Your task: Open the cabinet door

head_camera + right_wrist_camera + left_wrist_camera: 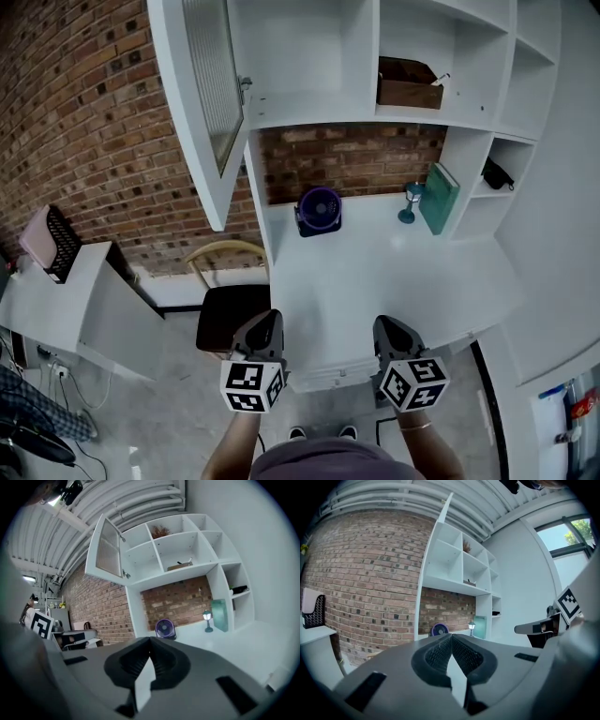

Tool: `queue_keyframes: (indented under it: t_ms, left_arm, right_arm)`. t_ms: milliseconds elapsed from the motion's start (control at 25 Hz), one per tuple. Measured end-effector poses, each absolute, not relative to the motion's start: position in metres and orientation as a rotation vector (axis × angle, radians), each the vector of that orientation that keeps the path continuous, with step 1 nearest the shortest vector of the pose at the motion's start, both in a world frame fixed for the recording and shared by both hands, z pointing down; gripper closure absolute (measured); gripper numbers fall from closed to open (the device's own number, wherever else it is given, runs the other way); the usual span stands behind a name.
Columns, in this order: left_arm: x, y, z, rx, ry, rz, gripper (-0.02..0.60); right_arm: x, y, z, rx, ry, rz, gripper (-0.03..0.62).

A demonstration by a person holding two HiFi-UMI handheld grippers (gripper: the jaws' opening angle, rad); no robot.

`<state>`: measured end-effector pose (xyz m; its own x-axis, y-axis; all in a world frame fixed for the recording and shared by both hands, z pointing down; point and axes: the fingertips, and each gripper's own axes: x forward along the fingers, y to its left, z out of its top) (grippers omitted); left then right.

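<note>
Left tool [267, 321]: jaws pressed together with nothing between them; held low at the near edge of the worktop [375, 272], touching nothing.
Right tool [389, 323]: jaws likewise closed on nothing; held beside its partner, pointing toward the shelving.
Cabinet door [202, 103]: upper left of the white shelf unit [361, 56], swung wide outward on its hinge [246, 86]; the compartment behind it stands exposed.
Task status: judged complete, since the door is open and neither tool touches it.
Tool posture: judged a rest position, both tools closed and well clear of the door's swing path.
Worktop contents: purple fan [320, 208], small lamp [411, 200] and green board [439, 195] sit at the back by the brick wall [94, 112], below the door.
</note>
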<state>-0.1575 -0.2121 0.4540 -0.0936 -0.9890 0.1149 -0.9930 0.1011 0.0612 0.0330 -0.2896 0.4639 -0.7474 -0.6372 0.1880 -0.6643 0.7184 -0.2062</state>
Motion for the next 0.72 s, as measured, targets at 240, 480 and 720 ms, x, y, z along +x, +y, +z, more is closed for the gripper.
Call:
queue_keyframes:
  t_ms: [240,480,720]
  left_arm:
    - [-0.144,-0.222,0.463,2.035,-2.197,0.058,0.578]
    - [-0.135,-0.227,0.476,2.025,-2.171,0.068,0.578]
    - [-0.141,-0.224,0.484,1.987,-2.173,0.049,0.578]
  right_arm:
    - [0.039,-0.292,0.469,1.071,-2.812,0.432,0.591]
    - [0.041,-0.292,0.480,1.060,-2.792,0.432,0.592]
    - [0.039,-0.294,0.484,1.054,-2.787,0.420,0.592]
